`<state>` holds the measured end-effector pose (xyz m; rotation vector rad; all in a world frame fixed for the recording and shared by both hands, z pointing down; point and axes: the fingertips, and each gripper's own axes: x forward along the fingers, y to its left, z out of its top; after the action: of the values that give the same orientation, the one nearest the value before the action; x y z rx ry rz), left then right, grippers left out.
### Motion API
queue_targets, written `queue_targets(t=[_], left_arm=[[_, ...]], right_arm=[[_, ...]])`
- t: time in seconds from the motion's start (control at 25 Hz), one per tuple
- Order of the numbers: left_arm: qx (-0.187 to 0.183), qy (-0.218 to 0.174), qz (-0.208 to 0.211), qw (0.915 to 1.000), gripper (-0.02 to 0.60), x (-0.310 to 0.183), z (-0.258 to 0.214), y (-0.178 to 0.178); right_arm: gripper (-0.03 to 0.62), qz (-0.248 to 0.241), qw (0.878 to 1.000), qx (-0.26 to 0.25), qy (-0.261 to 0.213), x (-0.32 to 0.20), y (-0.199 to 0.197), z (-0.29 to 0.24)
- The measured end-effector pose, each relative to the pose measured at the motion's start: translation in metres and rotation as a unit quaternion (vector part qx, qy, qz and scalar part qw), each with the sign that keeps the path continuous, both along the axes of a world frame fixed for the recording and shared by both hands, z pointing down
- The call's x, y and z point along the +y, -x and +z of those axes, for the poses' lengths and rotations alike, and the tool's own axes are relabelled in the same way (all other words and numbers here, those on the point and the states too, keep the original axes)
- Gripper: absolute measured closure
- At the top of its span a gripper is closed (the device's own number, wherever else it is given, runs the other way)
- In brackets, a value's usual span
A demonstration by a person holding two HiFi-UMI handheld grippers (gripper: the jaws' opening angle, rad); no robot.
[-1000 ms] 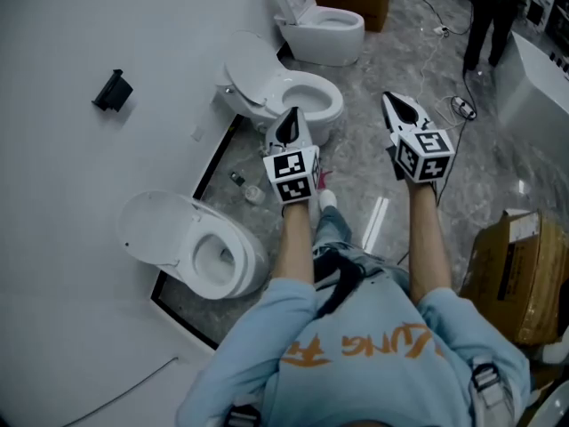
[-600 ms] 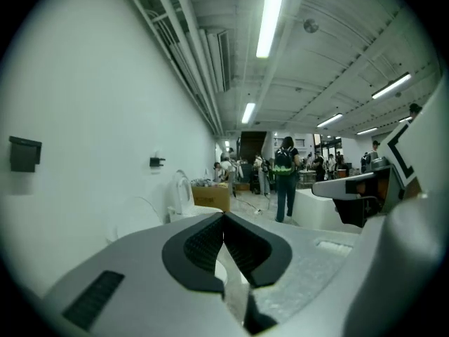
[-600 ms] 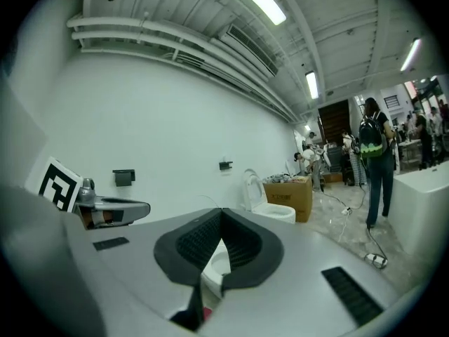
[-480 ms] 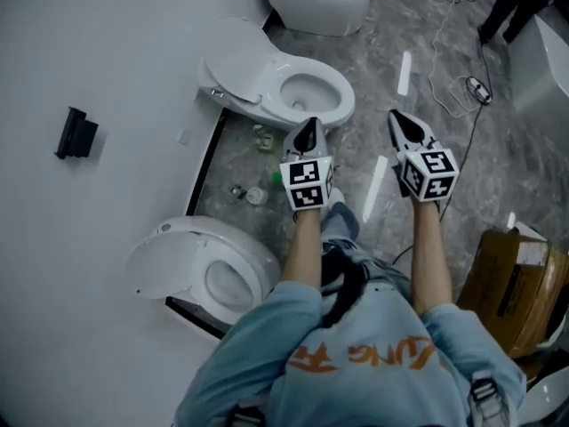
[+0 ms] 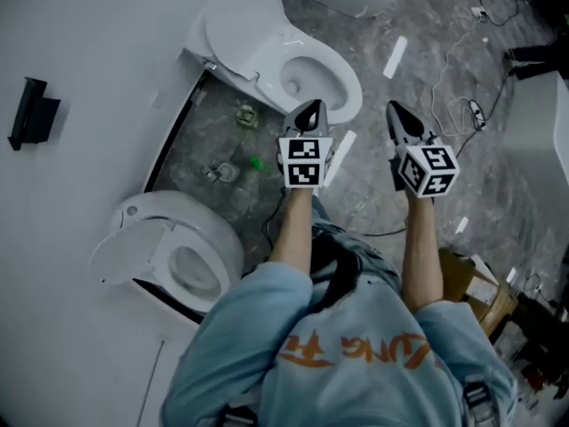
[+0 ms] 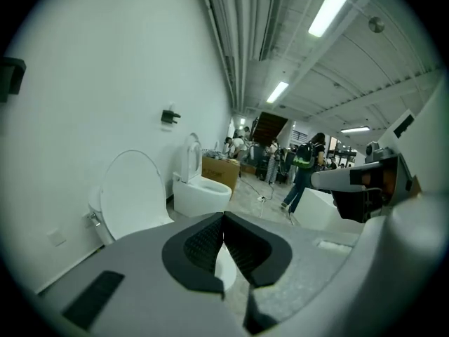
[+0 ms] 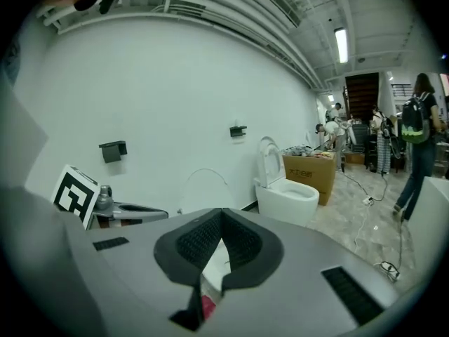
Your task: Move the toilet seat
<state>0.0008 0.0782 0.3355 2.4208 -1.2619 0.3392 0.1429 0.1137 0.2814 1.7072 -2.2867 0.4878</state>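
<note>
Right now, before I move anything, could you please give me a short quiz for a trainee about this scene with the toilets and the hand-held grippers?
1. True or false: the left hand-held gripper grips the middle toilet's lid.
2. That lid is: A) raised, B) lowered onto the bowl, C) lying on the floor.
3. Are the jaws of the right hand-held gripper open or shut?
Key: 1 false, it is shut and empty; 2 A; 3 shut.

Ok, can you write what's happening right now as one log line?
left gripper: shut, empty | right gripper: shut, empty | toilet: just ahead of both, untouched | lid: up | step: nothing grasped yet
</note>
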Motion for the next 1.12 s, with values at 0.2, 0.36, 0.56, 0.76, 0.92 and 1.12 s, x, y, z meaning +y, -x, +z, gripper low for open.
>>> queue_targets(t=[0.2,0.36,0.56,0.76,0.92,1.12], left_arm=[[0.003,0.022,-0.011,0.9997,0.578,-0.03,0.02,0.003],[-0.001,0.029,0.001,0.9996,0.578,-0.047,0.028,-0.014],[-0.012,0.042,0.011,0.999,0.578,-0.071,0.041,-0.035],[-0.037,0.071,0.009,0.9967,0.578,-0.092,0.076,-0.05],[-0.048,0.116,-0.022,0.9919,0.578,-0.114,0.121,-0.06],[-0.052,0.173,-0.07,0.9811,0.578,-0.125,0.168,-0.077]], right_arm=[[0.594,-0.029,1.0,0.004,0.01,-0.034,0.008,0.009],[0.594,-0.02,1.0,0.003,0.015,-0.054,-0.012,0.014],[0.594,-0.029,0.999,-0.01,0.027,-0.088,-0.029,0.031],[0.594,-0.069,0.995,-0.045,0.055,-0.143,-0.029,0.076],[0.594,-0.112,0.989,-0.049,0.08,-0.192,-0.033,0.116],[0.594,-0.16,0.977,-0.042,0.135,-0.228,-0.051,0.172]])
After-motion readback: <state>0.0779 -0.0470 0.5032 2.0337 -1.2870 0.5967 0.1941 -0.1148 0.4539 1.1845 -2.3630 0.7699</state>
